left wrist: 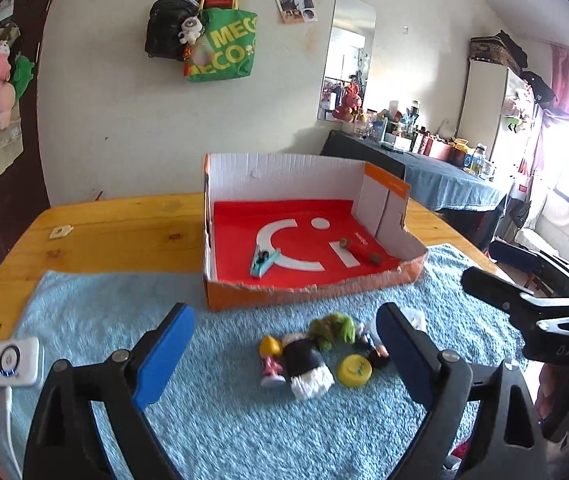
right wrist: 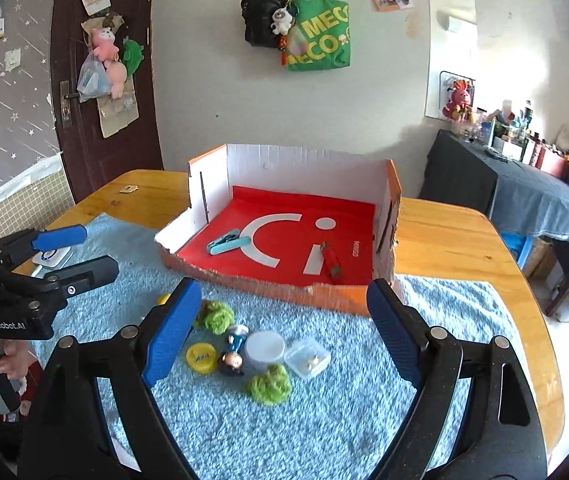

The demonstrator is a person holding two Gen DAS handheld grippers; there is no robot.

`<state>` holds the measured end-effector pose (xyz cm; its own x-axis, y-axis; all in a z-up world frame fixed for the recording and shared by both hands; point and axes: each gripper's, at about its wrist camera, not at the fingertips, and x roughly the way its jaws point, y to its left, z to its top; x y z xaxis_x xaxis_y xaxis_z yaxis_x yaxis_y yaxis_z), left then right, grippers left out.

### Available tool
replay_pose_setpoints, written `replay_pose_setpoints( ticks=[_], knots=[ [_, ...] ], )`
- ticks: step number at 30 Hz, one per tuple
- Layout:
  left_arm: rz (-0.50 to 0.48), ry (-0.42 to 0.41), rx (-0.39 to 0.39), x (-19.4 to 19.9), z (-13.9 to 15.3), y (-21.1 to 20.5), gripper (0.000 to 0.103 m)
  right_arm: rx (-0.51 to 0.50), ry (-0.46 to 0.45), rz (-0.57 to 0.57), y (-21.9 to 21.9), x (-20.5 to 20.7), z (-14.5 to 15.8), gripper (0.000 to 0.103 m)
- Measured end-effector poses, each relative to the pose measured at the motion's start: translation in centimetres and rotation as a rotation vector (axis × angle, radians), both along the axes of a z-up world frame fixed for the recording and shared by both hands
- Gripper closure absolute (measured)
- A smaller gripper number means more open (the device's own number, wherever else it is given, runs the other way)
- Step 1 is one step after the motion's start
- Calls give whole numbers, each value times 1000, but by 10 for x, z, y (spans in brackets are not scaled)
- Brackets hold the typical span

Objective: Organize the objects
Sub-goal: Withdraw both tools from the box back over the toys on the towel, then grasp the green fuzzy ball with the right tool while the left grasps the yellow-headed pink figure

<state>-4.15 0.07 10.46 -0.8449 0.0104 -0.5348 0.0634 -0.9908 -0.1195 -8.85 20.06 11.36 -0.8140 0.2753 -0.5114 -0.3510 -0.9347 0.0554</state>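
On the blue towel (right wrist: 324,420) lies a cluster of small items. In the right wrist view they are a yellow cap (right wrist: 201,357), a small figurine (right wrist: 234,354), a white round lid (right wrist: 264,349), a clear little case (right wrist: 307,359) and two green fuzzy tufts (right wrist: 269,384). My right gripper (right wrist: 284,340) stands open above them, holding nothing. My left gripper (left wrist: 284,356) is open too, framing a yellow-haired doll (left wrist: 270,360), a black-and-white plush (left wrist: 304,368) and the cap (left wrist: 354,370). Behind them the orange box (right wrist: 336,300) holds a teal clip (right wrist: 224,242) and a red stick (right wrist: 331,262).
The towel covers a wooden table (left wrist: 116,236). A white device with a cable (left wrist: 14,360) sits at the towel's left edge, and a small white tag (left wrist: 59,232) lies at the far left. A dark cluttered side table (right wrist: 524,192) stands to the right.
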Motion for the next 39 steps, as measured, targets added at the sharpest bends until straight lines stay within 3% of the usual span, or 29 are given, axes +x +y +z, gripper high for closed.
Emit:
replay_pose_setpoints(
  ticks=[9,23,39],
  knots=[
    [24,-32,12,12,-32,11,2,-26,46,-54,-8,29,-29,11],
    [106,-110,31,19,-75,11,0,-91,0,-57,-14,28,-80,7],
    [106,-145,57,13,-83,6,0,-116,-36,-66,-12,21,-97,7]
  ],
)
